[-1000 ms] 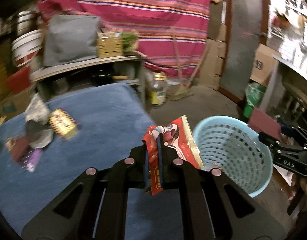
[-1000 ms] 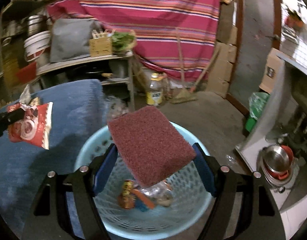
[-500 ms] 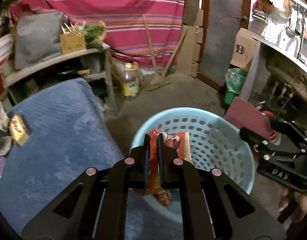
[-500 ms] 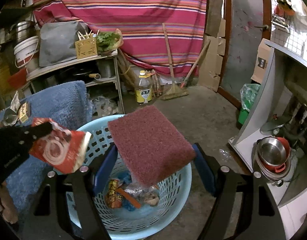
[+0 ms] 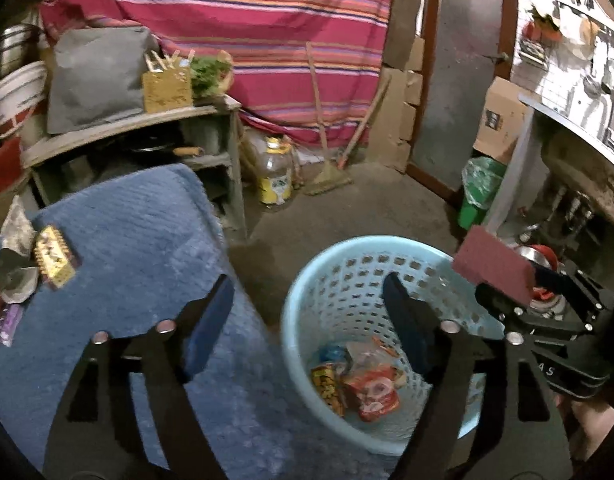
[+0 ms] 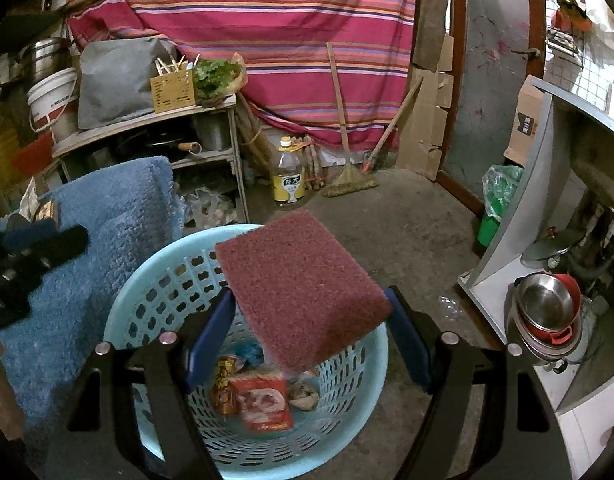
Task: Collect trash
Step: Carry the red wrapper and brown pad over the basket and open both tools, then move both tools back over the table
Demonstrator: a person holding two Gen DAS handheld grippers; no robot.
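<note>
Below opening left gripper (image 5: 307, 308), red wrapper (image 5: 373, 394) lies in basket (image 5: 339, 264)

Your scouring pad (image 6: 303, 288) covers part of the basket (image 6: 147, 276) floor, so the litter beneath it is hidden. The wrappers (image 5: 53, 256) on the blue mat (image 5: 139, 240) are too blurred to read, and the left edge cuts them off. Your right gripper (image 5: 547, 320) runs off frame.
</note>
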